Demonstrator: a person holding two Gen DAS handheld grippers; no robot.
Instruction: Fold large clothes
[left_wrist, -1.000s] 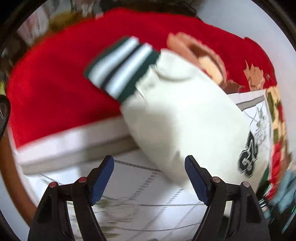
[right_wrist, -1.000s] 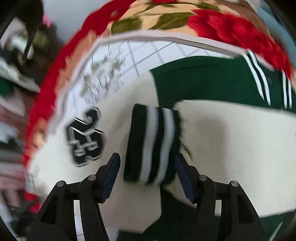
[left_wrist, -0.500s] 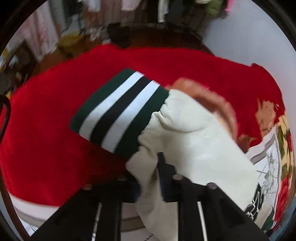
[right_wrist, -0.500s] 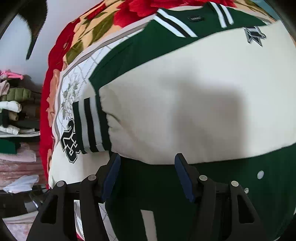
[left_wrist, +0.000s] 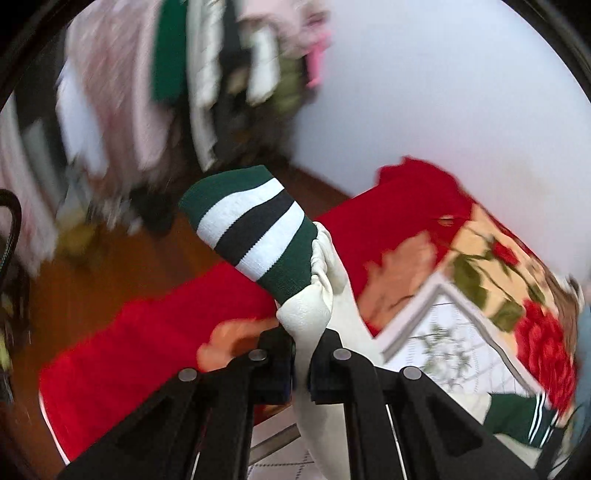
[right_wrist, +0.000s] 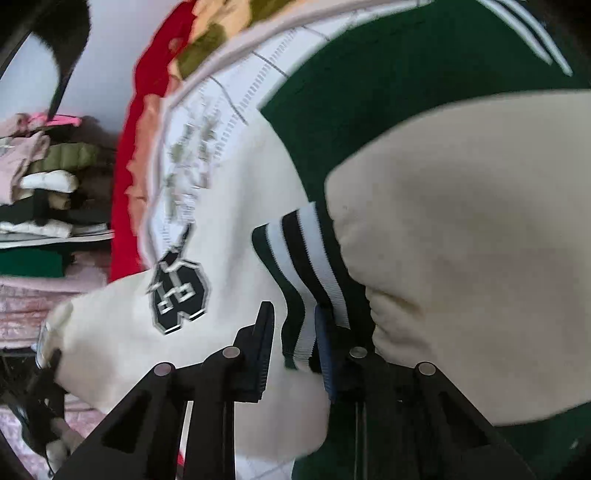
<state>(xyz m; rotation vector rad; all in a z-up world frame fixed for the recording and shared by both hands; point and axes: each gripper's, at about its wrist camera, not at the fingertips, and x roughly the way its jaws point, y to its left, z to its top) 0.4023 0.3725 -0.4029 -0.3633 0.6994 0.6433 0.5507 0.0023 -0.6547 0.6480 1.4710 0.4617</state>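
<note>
Between the left gripper's closed-in fingers, a cream sleeve is pinched, its striped cuff sticking up ahead. Just ahead of the right gripper, narrowed on the other cuff, the jacket covers the bed.

One sign only: a black chenille patch edged in white and grey, sewn on the cream leather-look sleeve of the green-and-cream varsity jacket, at about nine o'clock from the right wrist view's centre. Looks like interlocked block characters, tilted and blurred; not legible as definite letters or digits. No readable text elsewhere in either view.
</note>
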